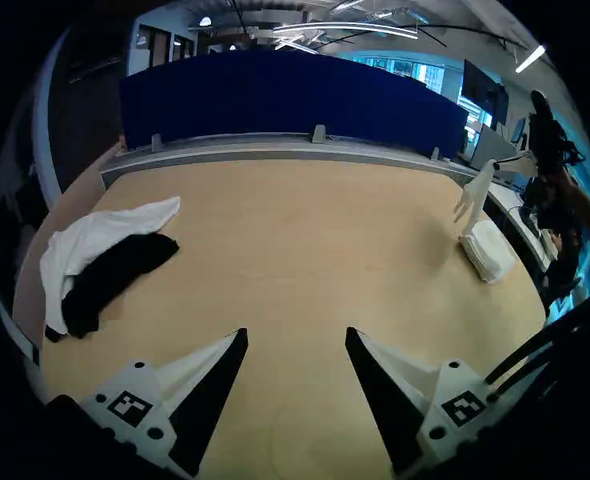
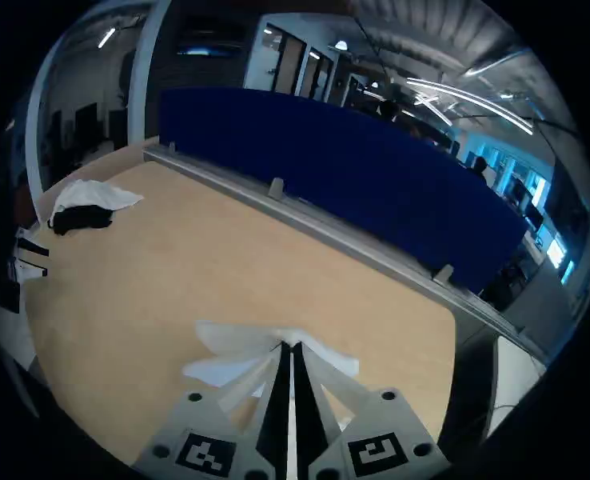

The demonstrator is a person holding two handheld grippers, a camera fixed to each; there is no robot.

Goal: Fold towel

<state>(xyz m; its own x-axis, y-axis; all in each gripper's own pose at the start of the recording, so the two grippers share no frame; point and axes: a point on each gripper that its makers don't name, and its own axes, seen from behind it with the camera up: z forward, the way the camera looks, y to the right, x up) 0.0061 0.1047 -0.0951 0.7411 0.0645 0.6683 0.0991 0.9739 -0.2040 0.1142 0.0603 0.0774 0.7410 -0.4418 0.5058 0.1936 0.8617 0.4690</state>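
Observation:
My right gripper is shut on a white towel, whose cloth spreads out to both sides of the closed fingertips above the wooden table. In the left gripper view that same white towel hangs lifted at the table's far right, just above a folded white stack. My left gripper is open over the table's near edge with nothing between its fingers. A loose white towel and a black towel lie crumpled together at the left.
A blue divider panel on a grey rail runs along the table's far edge. The crumpled white towel and the black towel lie at the far left corner in the right gripper view. A person's arm is at the right edge.

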